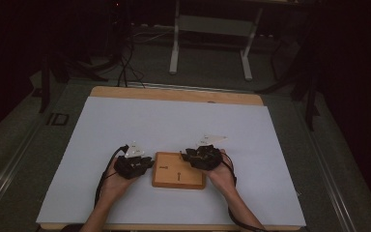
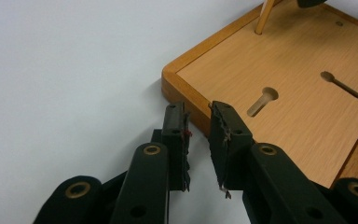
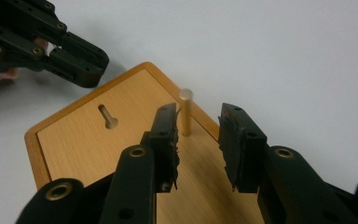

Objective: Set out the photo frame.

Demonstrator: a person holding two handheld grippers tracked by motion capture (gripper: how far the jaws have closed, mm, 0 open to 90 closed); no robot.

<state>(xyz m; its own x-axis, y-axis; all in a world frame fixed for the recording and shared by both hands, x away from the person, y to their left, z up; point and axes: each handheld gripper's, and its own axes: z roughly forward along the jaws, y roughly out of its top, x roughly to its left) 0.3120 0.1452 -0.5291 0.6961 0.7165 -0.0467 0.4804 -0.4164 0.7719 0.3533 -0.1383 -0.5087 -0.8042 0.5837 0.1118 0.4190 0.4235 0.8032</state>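
Wooden peg (image 3: pixel 185 112) upright in wooden board (image 1: pixel 178 178), near table's (image 1: pixel 174 121) front edge, centre. Looks light, stiff, smooth; best pinched mid-shaft. Right gripper (image 3: pixel 198 140) jaws part open, straddling peg, not pressing. Left gripper (image 2: pixel 198 140) jaws narrowly apart, empty, at board's left rim.

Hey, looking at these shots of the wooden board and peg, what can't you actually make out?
- Wooden board, high view: its slots and the peg are too small and dim to read.
- Peg, left gripper view: its top is cut off by the upper edge.
- Peg base, right gripper view: partly behind the right gripper, so its seating is unclear.
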